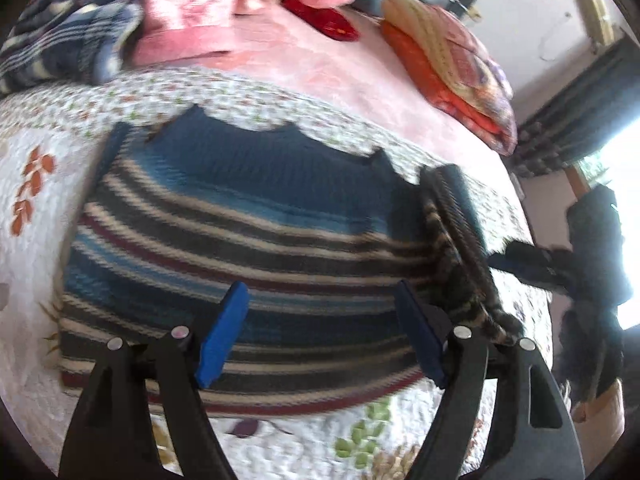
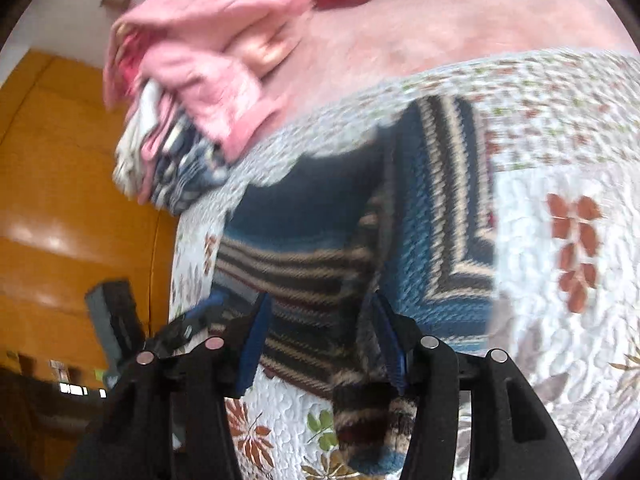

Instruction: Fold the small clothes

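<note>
Left gripper [image 1: 320,336]: fingers spread wide, nothing between them, hovering over the lower part of the striped sweater [image 1: 248,232]. Blue pads [image 1: 222,340] are showing clear of the fabric.

Right gripper [image 2: 320,344]: fingers also spread apart, hanging over the sweater's folded-in sleeve [image 2: 360,392]. The sleeve cuff is lying below the right-hand finger; the frame is motion-blurred, so contact cannot be told, but the fabric is probably not being pinched.

The sweater is lying flat on the white floral quilt [image 1: 44,184], which is covering the near part of the bed. Bands of blue, grey, cream and dark red are running across the body, with a solid blue yoke at the far edge. In the left wrist view one sleeve [image 1: 456,232] is lying folded along the sweater's right-hand side.

Beyond the quilt a pink bedsheet [image 1: 344,76] is showing. On it are sitting a heap of pink garments [image 1: 192,4] over blue plaid cloth [image 1: 68,36], a red item [image 1: 324,20], and a stack of folded orange and patterned bedding [image 1: 452,64].

No containers are in view. No writing or labels are readable.
</note>
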